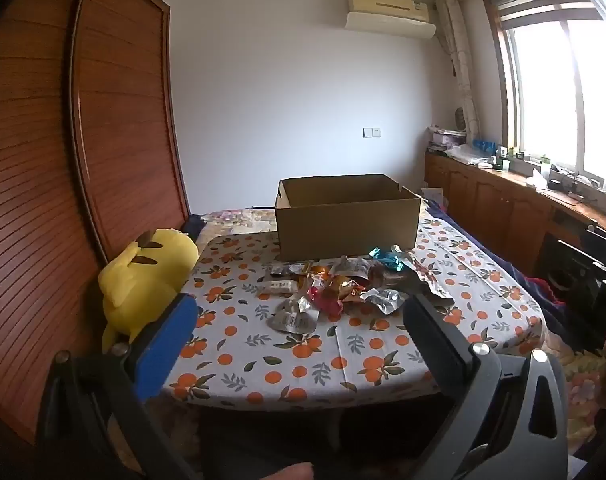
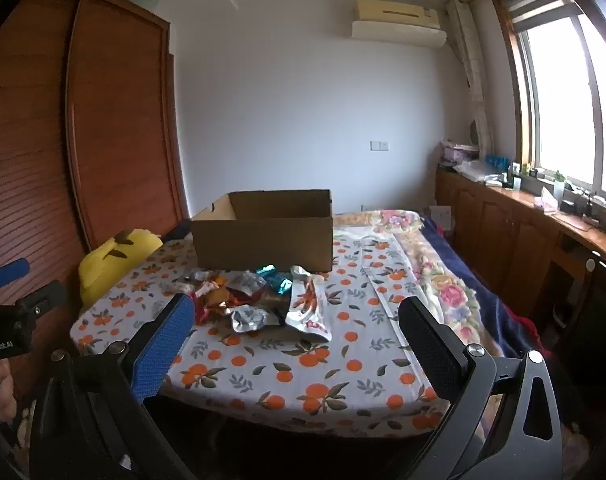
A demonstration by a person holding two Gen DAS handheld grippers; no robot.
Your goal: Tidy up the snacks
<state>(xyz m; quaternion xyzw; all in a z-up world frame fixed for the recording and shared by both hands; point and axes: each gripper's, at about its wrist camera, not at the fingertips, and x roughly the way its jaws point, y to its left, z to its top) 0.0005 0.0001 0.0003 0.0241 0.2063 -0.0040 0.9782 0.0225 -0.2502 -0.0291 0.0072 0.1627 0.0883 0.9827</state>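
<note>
A heap of snack packets (image 1: 339, 286) (image 2: 259, 300) in foil and coloured wrappers lies on a table covered with an orange-print cloth (image 1: 303, 360) (image 2: 323, 372). Behind the heap stands an open, empty-looking cardboard box (image 1: 347, 218) (image 2: 263, 236). My left gripper (image 1: 299, 320) hovers open over the table's near edge, short of the packets, nothing between its fingers. My right gripper (image 2: 295, 320) is likewise open and empty, held back from the heap. The left gripper's body (image 2: 11, 320) and the hand holding it show at the left edge of the right wrist view.
A yellow plush toy (image 1: 143, 284) (image 2: 111, 260) leans at the table's left side against a wooden wardrobe (image 1: 83, 160). A bed with a floral blanket (image 2: 443, 280) lies right of the table. Wooden cabinets with clutter (image 2: 523, 232) run under the window.
</note>
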